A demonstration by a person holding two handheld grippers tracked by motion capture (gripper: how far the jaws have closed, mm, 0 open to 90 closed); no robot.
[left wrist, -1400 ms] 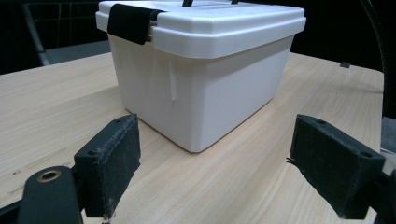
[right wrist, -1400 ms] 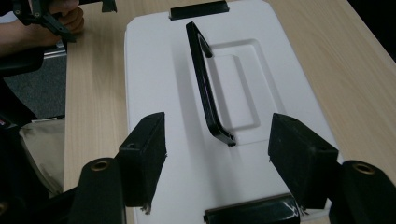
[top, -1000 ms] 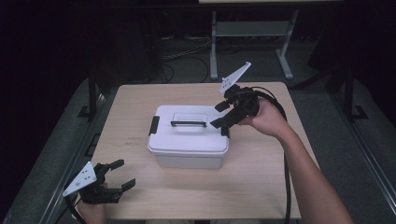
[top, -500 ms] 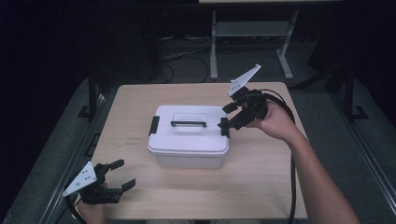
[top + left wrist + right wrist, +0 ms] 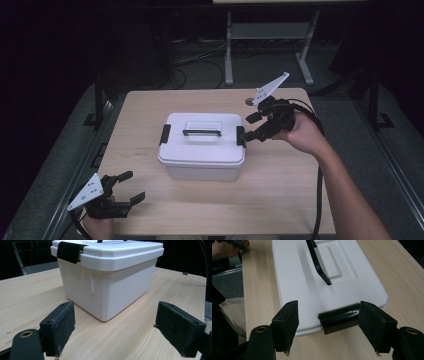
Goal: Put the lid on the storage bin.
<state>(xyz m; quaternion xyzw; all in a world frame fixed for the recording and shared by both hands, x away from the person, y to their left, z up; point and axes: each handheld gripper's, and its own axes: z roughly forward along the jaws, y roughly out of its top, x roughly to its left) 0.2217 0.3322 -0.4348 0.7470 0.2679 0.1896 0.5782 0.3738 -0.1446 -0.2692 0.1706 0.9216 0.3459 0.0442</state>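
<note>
**Two claws wide, white box mid-surface**

The left claw [image 5: 124,190] sits low at the near left corner of the surface [image 5: 280,200], its jaws spread wide with nothing between them. In the left gripper view it faces a lower corner of the box [image 5: 107,282] across bare wood, well apart from it.

The box [image 5: 202,145] is white, lidded, and stands near the middle of the surface. A black handle [image 5: 202,132] lies along the lid's top, and a black latch sits at each short end: the left latch [image 5: 164,134] and the right latch [image 5: 240,136].

The right claw [image 5: 250,127] is at the box's right end, held by a hand [image 5: 302,135] over the surface's right edge. Its jaws stand wide. In the right gripper view the right latch [image 5: 339,318] lies between them, the right-hand pad just beside it, the other apart; whether any pad touches it I cannot tell.
</note>
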